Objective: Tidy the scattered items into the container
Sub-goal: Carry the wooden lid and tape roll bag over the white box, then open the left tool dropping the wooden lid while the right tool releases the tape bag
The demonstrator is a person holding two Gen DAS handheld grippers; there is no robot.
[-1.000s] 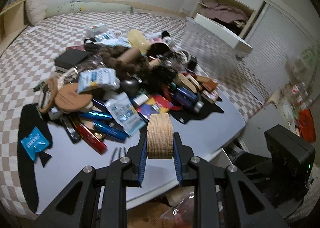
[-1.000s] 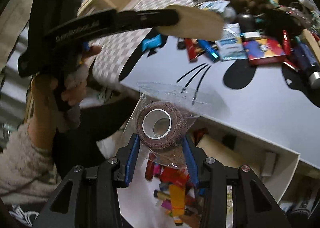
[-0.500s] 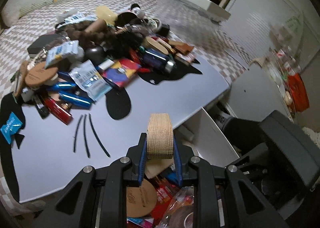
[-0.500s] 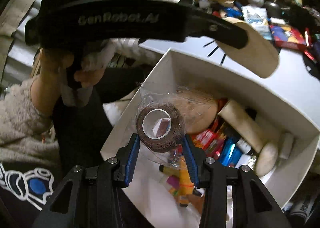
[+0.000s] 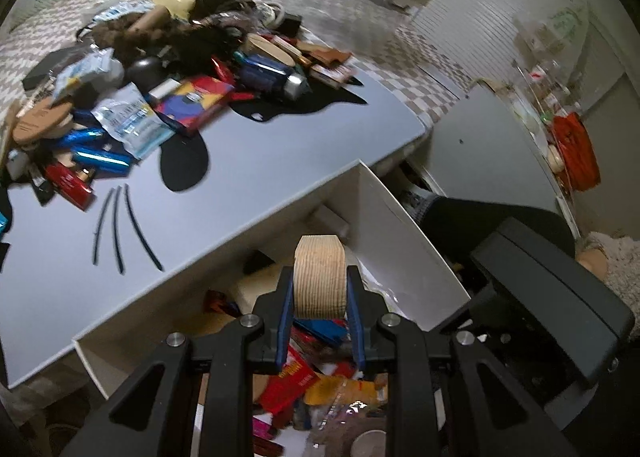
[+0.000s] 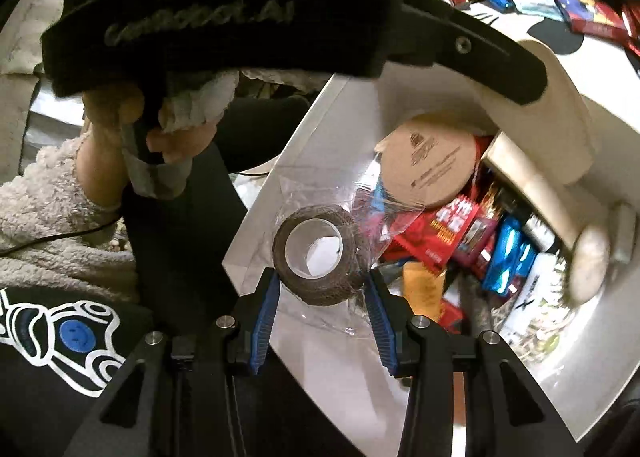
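Observation:
My left gripper (image 5: 320, 289) is shut on a pale wooden piece (image 5: 320, 277), seen edge-on, and holds it above the white container (image 5: 404, 233). The container holds several packets and a round brown disc (image 6: 428, 165). My right gripper (image 6: 322, 289) is shut on a brown tape roll (image 6: 316, 253) in a clear plastic bag, above the container's near wall (image 6: 280, 185). The left gripper's body (image 6: 248, 21) and its wooden piece (image 6: 556, 117) cross the top of the right wrist view. A pile of scattered items (image 5: 160, 69) lies on the grey table (image 5: 260, 161).
A checked bedcover (image 5: 360, 9) lies behind the table. A grey cabinet (image 5: 492, 153) stands to the right with a red bag (image 5: 576, 153) beyond it. The person's hand (image 6: 168, 129) and fleece sleeve (image 6: 44, 217) are at the left of the right wrist view.
Both grippers have moved from over the table to over the white container, each still holding its item. The container's contents now fill more of both views.

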